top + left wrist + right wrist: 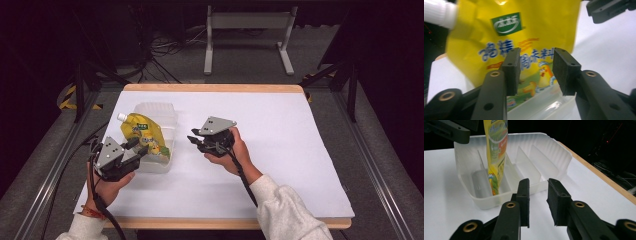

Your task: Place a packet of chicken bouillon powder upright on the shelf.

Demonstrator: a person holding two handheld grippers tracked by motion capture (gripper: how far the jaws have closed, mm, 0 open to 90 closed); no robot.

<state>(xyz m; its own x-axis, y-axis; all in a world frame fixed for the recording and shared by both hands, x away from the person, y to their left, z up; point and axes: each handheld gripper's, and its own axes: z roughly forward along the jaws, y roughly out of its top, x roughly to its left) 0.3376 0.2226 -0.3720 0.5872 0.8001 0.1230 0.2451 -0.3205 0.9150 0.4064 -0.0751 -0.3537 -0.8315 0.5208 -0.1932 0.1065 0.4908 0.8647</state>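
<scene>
A wood-edged table (pixel 215 88) under a white sheet (pixel 280 150) bears 1 clear divided tray (pixel 165 112).

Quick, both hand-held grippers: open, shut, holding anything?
Left hand-held gripper: open, empty, jaws facing the yellow pouch in the clear tray.
Right hand-held gripper: open, empty, short of the tray.

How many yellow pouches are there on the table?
1: the yellow pouch stands upright in a slot near one end of the clear divided tray. None seems hidden.
</scene>
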